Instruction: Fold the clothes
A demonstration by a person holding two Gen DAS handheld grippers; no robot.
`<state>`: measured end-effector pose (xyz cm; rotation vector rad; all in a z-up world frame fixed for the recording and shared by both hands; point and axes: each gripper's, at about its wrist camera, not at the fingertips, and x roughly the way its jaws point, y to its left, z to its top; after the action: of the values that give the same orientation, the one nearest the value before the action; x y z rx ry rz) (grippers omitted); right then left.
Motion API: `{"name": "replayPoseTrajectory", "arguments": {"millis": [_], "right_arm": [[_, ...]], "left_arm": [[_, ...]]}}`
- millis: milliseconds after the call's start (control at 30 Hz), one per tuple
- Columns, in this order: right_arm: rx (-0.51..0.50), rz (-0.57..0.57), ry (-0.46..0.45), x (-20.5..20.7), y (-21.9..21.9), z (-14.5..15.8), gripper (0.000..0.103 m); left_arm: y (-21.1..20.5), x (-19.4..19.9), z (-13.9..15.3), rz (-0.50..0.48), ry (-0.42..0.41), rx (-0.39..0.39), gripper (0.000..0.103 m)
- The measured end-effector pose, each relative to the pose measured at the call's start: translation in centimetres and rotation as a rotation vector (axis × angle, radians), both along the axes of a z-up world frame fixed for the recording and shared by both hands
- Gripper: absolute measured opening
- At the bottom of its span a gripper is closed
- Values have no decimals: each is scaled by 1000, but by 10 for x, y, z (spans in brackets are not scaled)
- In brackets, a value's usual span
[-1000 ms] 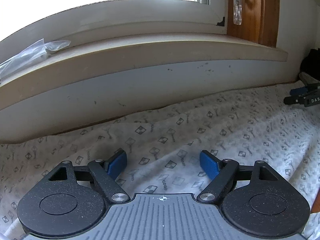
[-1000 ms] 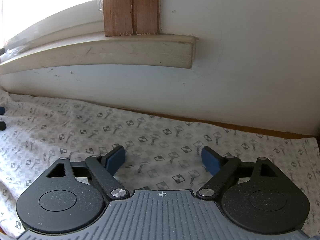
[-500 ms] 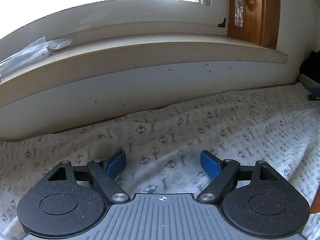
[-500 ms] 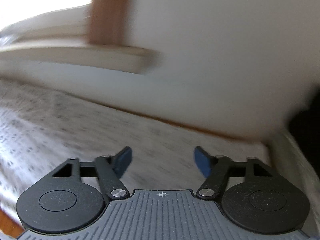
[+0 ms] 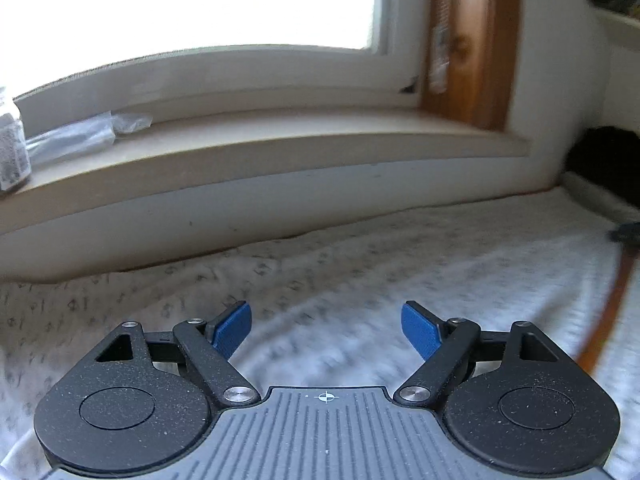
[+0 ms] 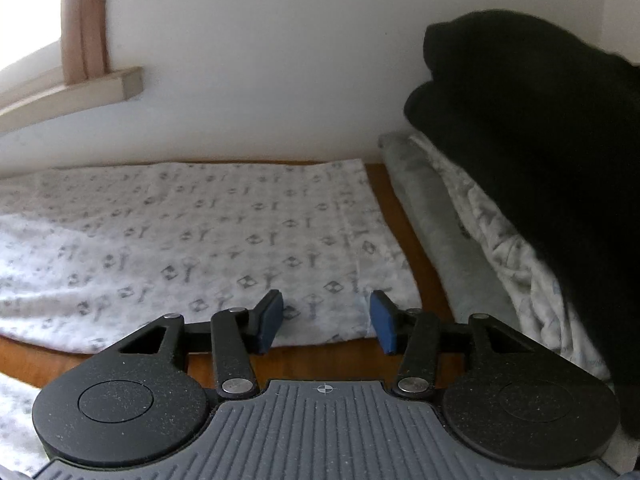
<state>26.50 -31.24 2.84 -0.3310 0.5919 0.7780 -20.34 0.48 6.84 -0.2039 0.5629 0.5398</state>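
Big white wall and bright window right behind the patterned cloth.

Patterned cloth itself: white with little grey key shapes, spread out wide and mostly flat on the brown table. Laid open like that, most likely, so edges and corners are easy to find and lift. Could be ready for a fold, or could be one layer already laid over another; hard to tell from here.

Just to the right of the patterned cloth, a pile of other clothes: a black top over a crumpled pale one and a neat grey one. Kept off to the side, probably to leave room.

Above the far edge of the patterned cloth, a long window ledge with a clear plastic bag on it.

Left gripper low over the middle of the patterned cloth, blue pads spread wide, nothing between them. Blurry view there, so maybe touching the cloth, maybe not.

Right gripper at the near right corner of the patterned cloth, pads partly spread and holding nothing. Lined up with the corner edge, a good place for a pinch.
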Motion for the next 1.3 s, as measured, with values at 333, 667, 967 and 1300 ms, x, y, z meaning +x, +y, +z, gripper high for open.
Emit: {"name": "replayPoseTrajectory", "arguments": {"millis": [333,667,967,1300], "right_arm": [[-1,28,-20,-29,-27,21,50],[-4,57,21,-58,-106,14,60],[113,43,81,-44,-111,6,60],[102,87,33,-54,-103,-3,33]], "left_arm": [[-76,-32,2,-175,0,44,81],[-111,26,-14,-367,31,-31,61],[-109,16,-19,-415,65,-61,62],[-104,-2,-29,-369,138,-8,66]]}}
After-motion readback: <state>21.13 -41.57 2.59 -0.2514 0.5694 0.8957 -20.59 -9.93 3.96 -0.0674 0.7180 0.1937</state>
